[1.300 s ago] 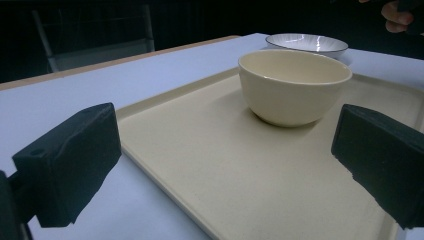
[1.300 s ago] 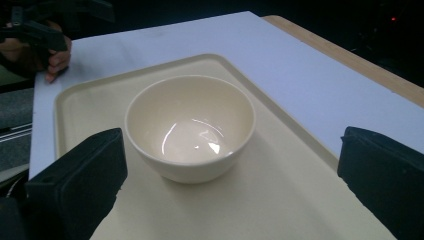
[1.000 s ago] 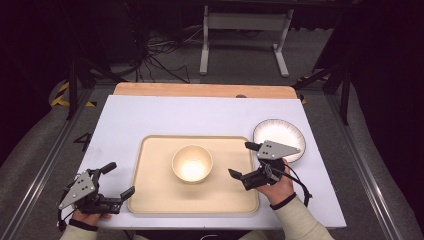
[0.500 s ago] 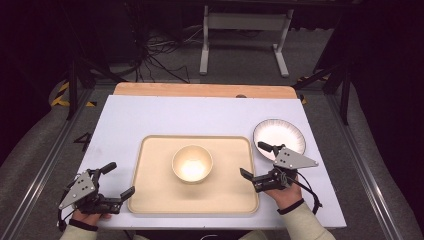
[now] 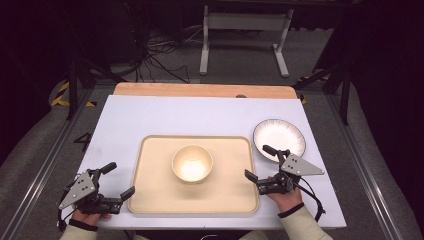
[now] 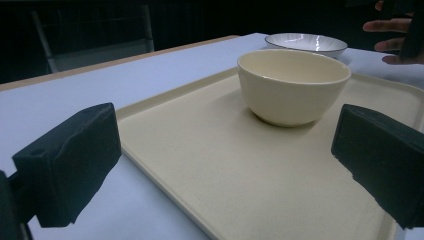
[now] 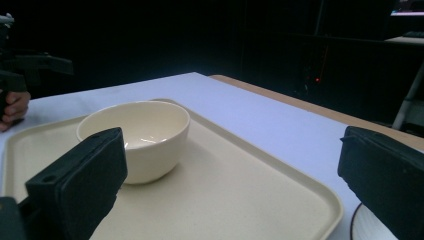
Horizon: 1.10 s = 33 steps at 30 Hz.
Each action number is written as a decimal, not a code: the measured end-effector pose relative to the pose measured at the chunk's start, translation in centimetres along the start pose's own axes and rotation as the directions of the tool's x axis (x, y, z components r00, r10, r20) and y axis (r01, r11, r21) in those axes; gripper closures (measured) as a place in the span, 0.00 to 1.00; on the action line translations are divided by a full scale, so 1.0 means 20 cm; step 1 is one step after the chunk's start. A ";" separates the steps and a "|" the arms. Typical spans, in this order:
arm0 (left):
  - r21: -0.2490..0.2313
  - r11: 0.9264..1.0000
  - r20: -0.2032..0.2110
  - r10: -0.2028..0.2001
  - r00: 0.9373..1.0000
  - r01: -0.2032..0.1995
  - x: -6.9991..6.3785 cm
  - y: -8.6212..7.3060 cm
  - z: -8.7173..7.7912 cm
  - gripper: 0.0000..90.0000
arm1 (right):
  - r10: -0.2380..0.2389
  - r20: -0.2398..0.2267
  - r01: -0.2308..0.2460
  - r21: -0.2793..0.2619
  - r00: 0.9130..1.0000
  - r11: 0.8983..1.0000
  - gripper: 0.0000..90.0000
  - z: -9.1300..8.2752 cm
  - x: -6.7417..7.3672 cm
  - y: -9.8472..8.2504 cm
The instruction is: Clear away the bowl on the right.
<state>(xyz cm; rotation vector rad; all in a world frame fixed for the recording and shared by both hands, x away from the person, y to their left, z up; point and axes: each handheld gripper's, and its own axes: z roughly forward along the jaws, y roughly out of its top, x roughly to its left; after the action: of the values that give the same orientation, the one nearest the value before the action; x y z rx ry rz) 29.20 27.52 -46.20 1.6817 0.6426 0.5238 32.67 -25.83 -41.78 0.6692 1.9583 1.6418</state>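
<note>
No lettering to read anywhere: the cream bowl (image 5: 192,163) is plain, the beige tray (image 5: 150,195) under it is plain, and the white plate (image 5: 279,137) carries only a dark rim and fine radial lines. The bowl sits upright in the middle of the tray, squarely between the two grippers and well apart from both. The left gripper (image 5: 118,179) rests at the near left corner of the white table (image 5: 165,116), just beside the tray's left edge, jaws spread wide with nothing between them; in the left gripper view the tray runs across the gap and the bowl (image 6: 292,85) stands beyond it. The right gripper (image 5: 259,161) sits just off the tray's right edge, jaws equally wide and empty, its far jaw lying over the plate's near rim, though whether it touches the plate is hard to tell. In the right gripper view the bowl (image 7: 135,137) is partly hidden behind the left-hand jaw, and the plate (image 7: 367,225) is cut down to a sliver at the bottom right. The person's forearms are cut off at the near edge of the high view.
</note>
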 end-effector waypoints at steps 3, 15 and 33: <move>0.000 1.000 0.001 0.000 1.000 0.000 0.00 0.00 0.00 0.00 | -0.013 0.007 0.013 -0.001 1.000 1.000 0.00 -0.01 0.00 -0.02; 0.000 1.000 0.001 -0.001 1.000 0.001 0.00 0.00 0.00 0.00 | 0.029 -0.010 -0.029 -0.014 1.000 0.999 0.00 -0.05 0.00 -0.13; 0.001 1.000 0.003 -0.002 1.000 0.002 0.00 0.00 0.00 0.00 | -0.005 0.010 0.005 -0.021 1.000 1.000 0.00 -0.04 0.02 -0.16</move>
<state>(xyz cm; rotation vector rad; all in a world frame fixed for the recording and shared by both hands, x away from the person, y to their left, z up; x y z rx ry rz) 29.23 27.52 -46.21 1.6824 0.6425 0.5200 31.62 -26.60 -44.88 0.6627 1.9318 1.6511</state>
